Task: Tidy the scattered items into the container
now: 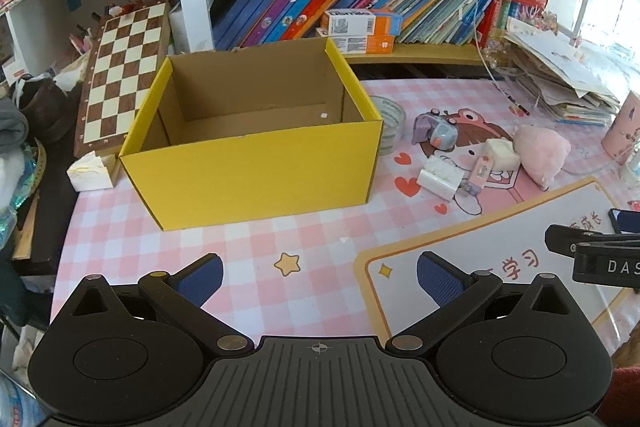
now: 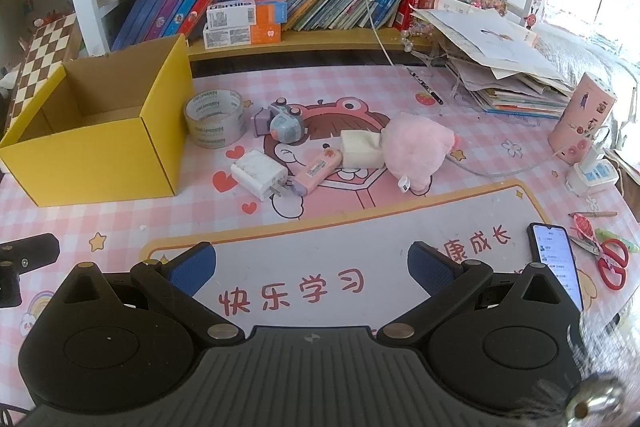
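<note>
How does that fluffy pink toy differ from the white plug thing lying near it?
The fluffy pink plush toy is soft and rounded, while the white boxy plastic charger plug is hard and square-edged. The plush looks clearly the larger of the two. The plug shows metal prongs at one end; the plush shows only a small white tag. The plug lies nearer the yellow cardboard box. Both rest loose on the pink checked mat, outside the box.

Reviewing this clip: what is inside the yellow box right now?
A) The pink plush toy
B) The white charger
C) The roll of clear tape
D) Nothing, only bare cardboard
D: the left wrist view shows only bare cardboard inside the yellow box, while the tape roll, pink plush toy and white charger all lie on the mat to its right.
</note>
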### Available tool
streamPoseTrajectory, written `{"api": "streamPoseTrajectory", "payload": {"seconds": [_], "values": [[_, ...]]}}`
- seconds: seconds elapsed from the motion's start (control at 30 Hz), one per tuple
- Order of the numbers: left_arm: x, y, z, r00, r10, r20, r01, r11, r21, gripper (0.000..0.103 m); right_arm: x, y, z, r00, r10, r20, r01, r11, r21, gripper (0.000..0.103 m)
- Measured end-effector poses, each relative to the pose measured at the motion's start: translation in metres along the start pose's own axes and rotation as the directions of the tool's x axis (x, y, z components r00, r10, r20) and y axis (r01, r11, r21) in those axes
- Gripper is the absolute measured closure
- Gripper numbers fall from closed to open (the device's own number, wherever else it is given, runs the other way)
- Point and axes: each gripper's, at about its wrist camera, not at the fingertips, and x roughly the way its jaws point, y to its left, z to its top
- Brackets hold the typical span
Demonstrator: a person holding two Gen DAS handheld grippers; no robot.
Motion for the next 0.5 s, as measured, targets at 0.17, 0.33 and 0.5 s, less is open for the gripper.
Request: {"api": "streamPoseTrajectory", "payload": {"seconds": [0.17, 0.33, 0.5], "values": [[0.0010, 0.0013, -0.0004, 1.000, 0.002, -0.006, -0.002, 1.000, 0.002, 0.000, 0.0019, 0.0032, 0.0003, 1.000, 0.003, -0.006, -0.003, 1.000, -0.004, 0.000], [0.0019, 0.0023, 0.0000, 1.000, 0.004, -0.009, -0.004, 1.000, 0.008, 0.000, 0.0037, 0.0058, 0.0005, 1.000, 0.007, -0.010, -0.007, 1.000, -0.007, 0.000], [0.0035, 0.0036, 0.0010, 1.000, 0.002, -0.013, -0.002, 1.000, 0.007, 0.000, 0.0048, 0.0076, 0.0013, 1.000, 0.007, -0.015, -0.007, 1.000, -0.014, 0.000]]}}
